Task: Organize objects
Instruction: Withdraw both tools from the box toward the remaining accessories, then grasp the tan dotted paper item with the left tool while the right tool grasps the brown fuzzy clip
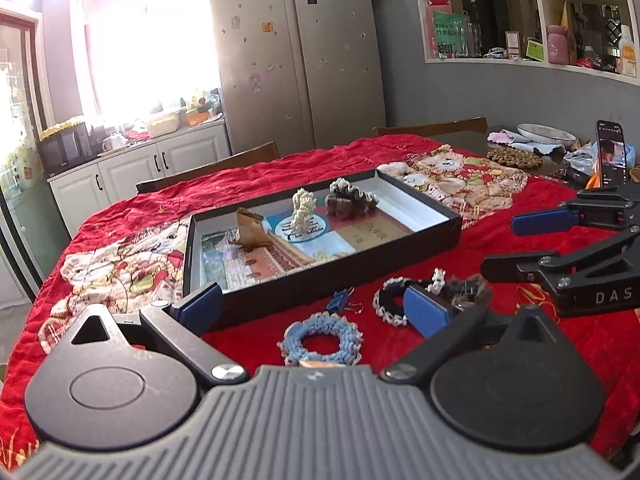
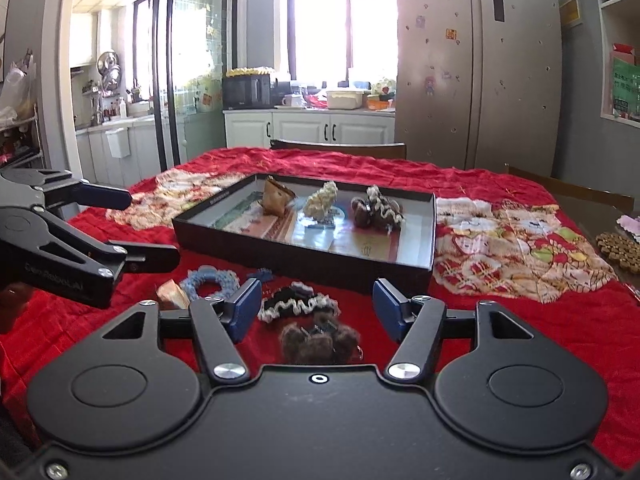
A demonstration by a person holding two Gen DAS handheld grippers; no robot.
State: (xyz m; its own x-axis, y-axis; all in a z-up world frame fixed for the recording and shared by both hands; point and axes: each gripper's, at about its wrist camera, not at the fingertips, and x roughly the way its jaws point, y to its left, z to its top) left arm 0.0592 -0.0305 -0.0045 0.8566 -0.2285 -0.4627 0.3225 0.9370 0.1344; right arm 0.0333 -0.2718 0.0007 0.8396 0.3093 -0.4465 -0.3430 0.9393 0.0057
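Nearest the right wrist camera, a brown furry hair clip (image 2: 318, 342) lies on the red tablecloth (image 2: 520, 320) between the spread fingers of the right gripper (image 2: 316, 306), untouched; the jaws stand wide, probably to straddle it for a pickup. Just beyond, at twelve o'clock, sits a black scrunchie with cream trim (image 2: 298, 304), and at ten o'clock a blue scrunchie (image 2: 208, 280). Farther at twelve o'clock the shallow black tray (image 2: 304, 258) already holds three pieces in a row, which suggests the loose ones belong there. From the left wrist view, the left gripper (image 1: 316, 308) is likewise spread and empty, with the blue scrunchie between its fingers, and blue binder clips (image 1: 340, 302) just beyond, before the tray.
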